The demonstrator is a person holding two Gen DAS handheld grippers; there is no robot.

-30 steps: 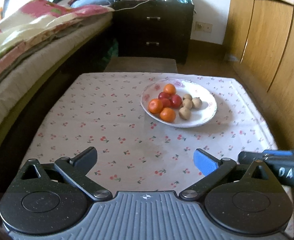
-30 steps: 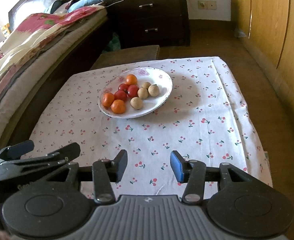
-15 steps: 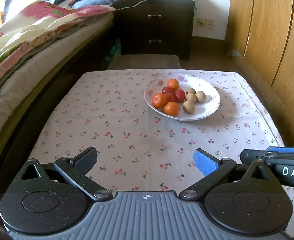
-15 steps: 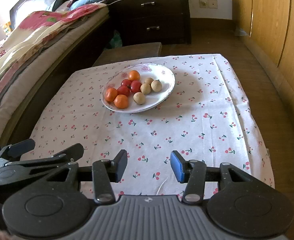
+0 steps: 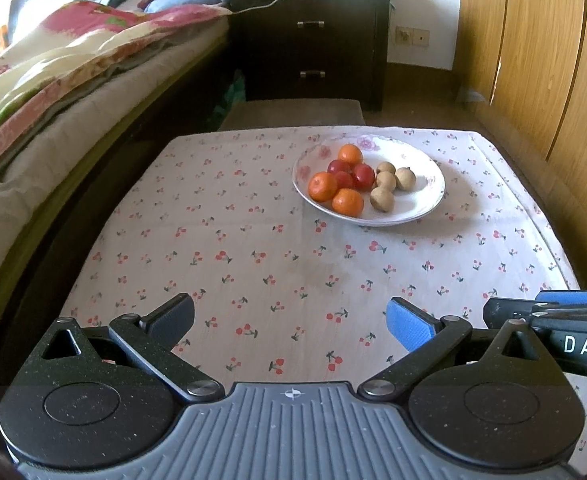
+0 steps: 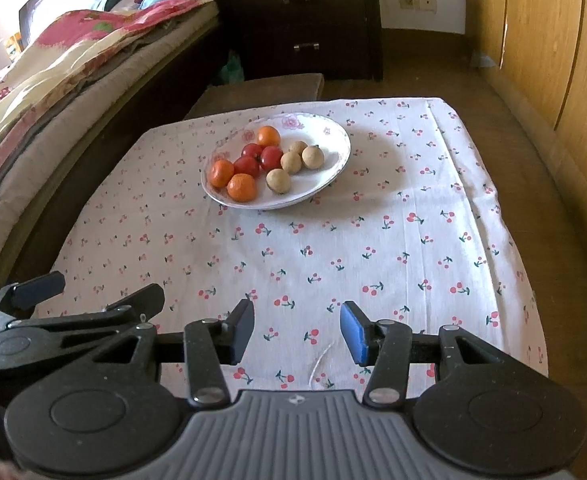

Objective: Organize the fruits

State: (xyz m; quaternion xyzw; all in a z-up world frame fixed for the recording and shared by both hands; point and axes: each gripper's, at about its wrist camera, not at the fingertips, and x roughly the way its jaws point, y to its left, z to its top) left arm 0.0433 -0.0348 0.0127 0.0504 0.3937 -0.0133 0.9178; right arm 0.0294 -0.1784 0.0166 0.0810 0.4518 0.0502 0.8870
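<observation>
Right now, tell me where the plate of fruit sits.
The plate sits on the cherry-print tablecloth, toward its far edge, right of centre in the left wrist view, near the brown stool.

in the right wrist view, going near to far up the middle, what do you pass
right gripper → cherry-print tablecloth → white plate holding the fruit → brown stool → dark nightstand

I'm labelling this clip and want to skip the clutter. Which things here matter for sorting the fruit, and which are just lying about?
For the job:
- plate
- three oranges
- three red tomatoes
- four brown longans
- left hand-held gripper and right hand-held gripper, both open and empty

Just lying about:
- cherry-print tablecloth
- bed
- dark nightstand
- wooden wardrobe
</observation>
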